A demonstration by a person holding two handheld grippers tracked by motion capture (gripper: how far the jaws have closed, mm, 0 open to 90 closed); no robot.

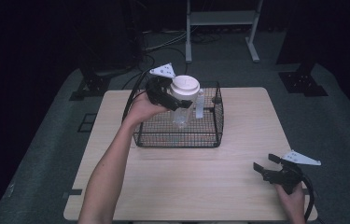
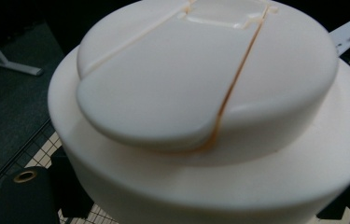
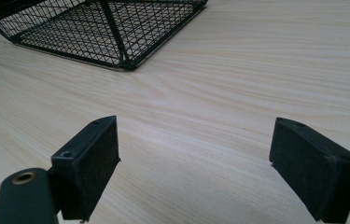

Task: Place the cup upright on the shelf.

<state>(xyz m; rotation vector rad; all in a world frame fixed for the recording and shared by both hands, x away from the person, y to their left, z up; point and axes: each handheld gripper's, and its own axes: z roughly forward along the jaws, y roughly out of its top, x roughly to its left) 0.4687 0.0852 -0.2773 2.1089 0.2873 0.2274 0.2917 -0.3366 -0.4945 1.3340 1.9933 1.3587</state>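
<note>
The left gripper (image 1: 175, 99) is clamped on a clear plastic bottle with a broad cream-white lid (image 1: 184, 100), its black jaws pressed against the body just under the lid, so the bottle hangs upright between them over the black wire-mesh basket (image 1: 210, 133) at the far middle of the pale wooden table (image 1: 200, 186). The bare left forearm (image 1: 109, 168) runs up from the near edge and leans toward the far side, the wrist bent so that the hand (image 1: 140, 109) wraps the gripper body from the left and the jaws point across to the right, roughly level. In the left gripper view the lid (image 2: 200, 102) sits right up against the camera (a thin orange-brown seam runs across its flip cap), and mesh shows below it. Whether the bottle's base touches the basket floor I cannot tell. The right gripper (image 1: 266, 169) rests low near the table's near right corner, well apart from the basket, the hand (image 1: 294, 198) gripping it from behind and the jaws aimed left and away. In the right gripper view its two black pads (image 3: 91, 163) stand wide apart with bare wood between them and the basket corner (image 3: 121, 63) beyond.
</note>
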